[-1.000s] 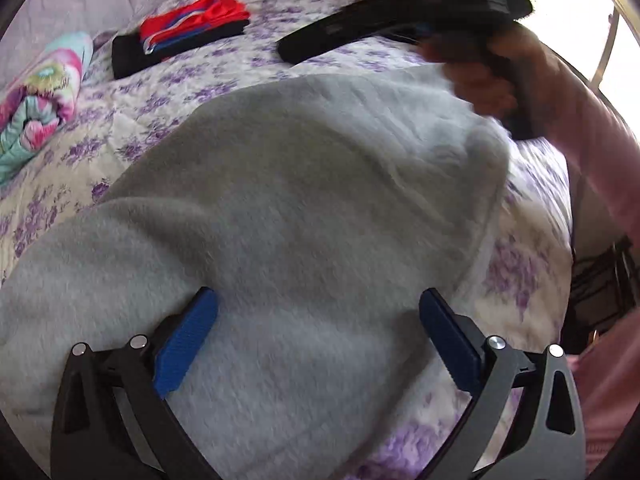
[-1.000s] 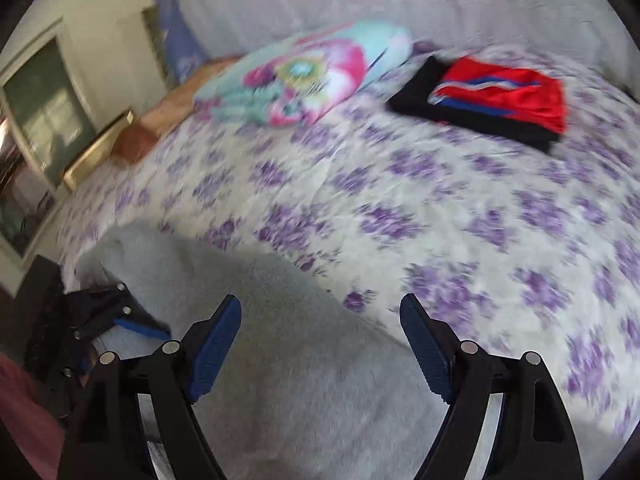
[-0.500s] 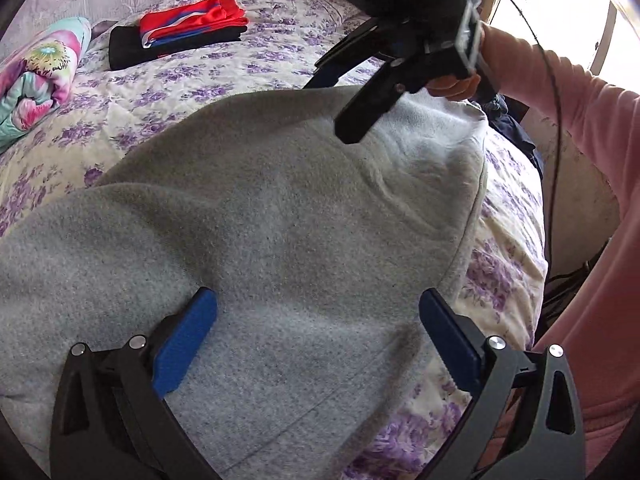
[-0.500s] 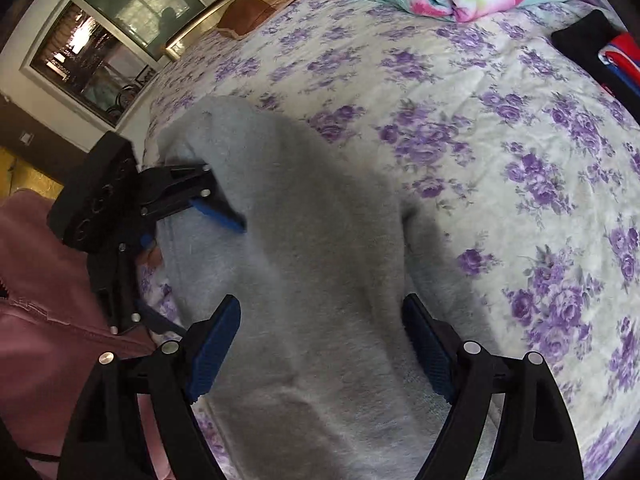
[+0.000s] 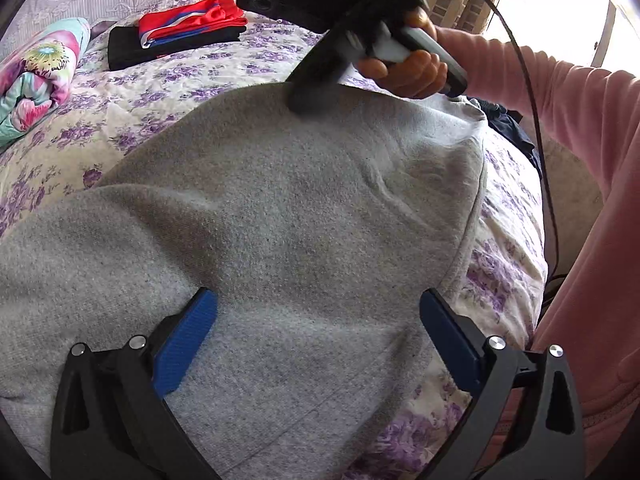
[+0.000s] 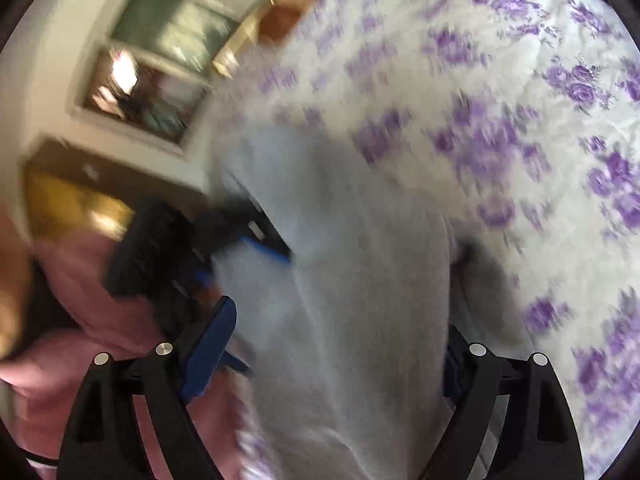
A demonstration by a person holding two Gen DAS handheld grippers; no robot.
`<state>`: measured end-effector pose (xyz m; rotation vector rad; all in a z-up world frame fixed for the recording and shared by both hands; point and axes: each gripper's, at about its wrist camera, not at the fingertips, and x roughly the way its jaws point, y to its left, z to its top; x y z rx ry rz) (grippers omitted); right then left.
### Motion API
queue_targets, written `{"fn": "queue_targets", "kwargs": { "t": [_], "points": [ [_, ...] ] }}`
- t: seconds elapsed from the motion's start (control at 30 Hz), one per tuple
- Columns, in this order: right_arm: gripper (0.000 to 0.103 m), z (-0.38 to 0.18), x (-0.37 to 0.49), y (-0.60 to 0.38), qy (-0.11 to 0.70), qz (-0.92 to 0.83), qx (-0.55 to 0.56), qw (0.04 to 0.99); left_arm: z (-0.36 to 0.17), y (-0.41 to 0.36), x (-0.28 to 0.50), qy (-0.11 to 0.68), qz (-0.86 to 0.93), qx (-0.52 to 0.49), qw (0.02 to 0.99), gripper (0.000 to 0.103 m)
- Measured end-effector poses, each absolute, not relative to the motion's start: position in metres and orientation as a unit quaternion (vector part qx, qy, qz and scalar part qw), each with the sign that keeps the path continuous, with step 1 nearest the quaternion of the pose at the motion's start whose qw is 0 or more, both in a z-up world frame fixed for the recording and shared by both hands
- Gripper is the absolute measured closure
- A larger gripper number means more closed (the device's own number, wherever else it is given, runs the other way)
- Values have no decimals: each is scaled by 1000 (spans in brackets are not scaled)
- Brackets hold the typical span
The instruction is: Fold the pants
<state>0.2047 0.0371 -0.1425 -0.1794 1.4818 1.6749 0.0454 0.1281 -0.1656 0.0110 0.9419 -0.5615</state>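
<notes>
1. Landmark first: the grey pants [image 5: 280,216] lie spread on the purple-flowered bedspread [image 5: 168,80], filling the middle of the left wrist view and reaching the bed's near edge.
2. Far left of the pants, at the bed's far side, sits a rolled floral blanket [image 5: 36,76], well apart from the grey cloth.
3. Just right of that, beyond the pants, a red garment [image 5: 188,20] rests on top of a folded black one [image 5: 132,50], also clear of the pants.
4. Down front, the left gripper [image 5: 318,334] hangs over the near part of the pants, blue pads spread wide, cloth below them and nothing pinched.
5. Beyond the pants' top edge, the right gripper [image 5: 304,92] comes in with its tip at the grey fabric, a hand [image 5: 404,68] around its handle and a black cable [image 5: 532,92] trailing past the pink sleeve [image 5: 560,96].
6. In the right wrist view, blurred, the right gripper [image 6: 332,344] has just been opening; its jaws stand wide, straddling a band of the pants [image 6: 352,280] without squeezing it.
7. Right of the pants, a dark garment [image 5: 508,128] bunches at the bed's edge.
</notes>
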Motion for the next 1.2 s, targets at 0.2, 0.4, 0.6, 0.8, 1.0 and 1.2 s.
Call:
{"fn": "queue_targets", "kwargs": {
  "t": [0.2,0.4,0.6,0.8,1.0,1.2],
  "points": [
    [21,-153,231,36,577,636,26,511,-166,128,46,447,-266,4,854,4],
    [34,-139,253,-3,537,548,11,641,-166,128,45,448,-265,9,854,4],
    [36,-92,202,-23,449,583,40,676,-165,124,39,447,-259,28,856,4],
    [55,-153,140,3,481,522,-128,693,-159,126,29,442,-251,41,860,5],
    [36,-106,90,-22,381,514,-123,759,-119,144,10,392,-219,28,893,5],
    [32,-135,63,-31,381,426,-128,810,-149,168,42,445,-135,0,885,5]
  ]
}}
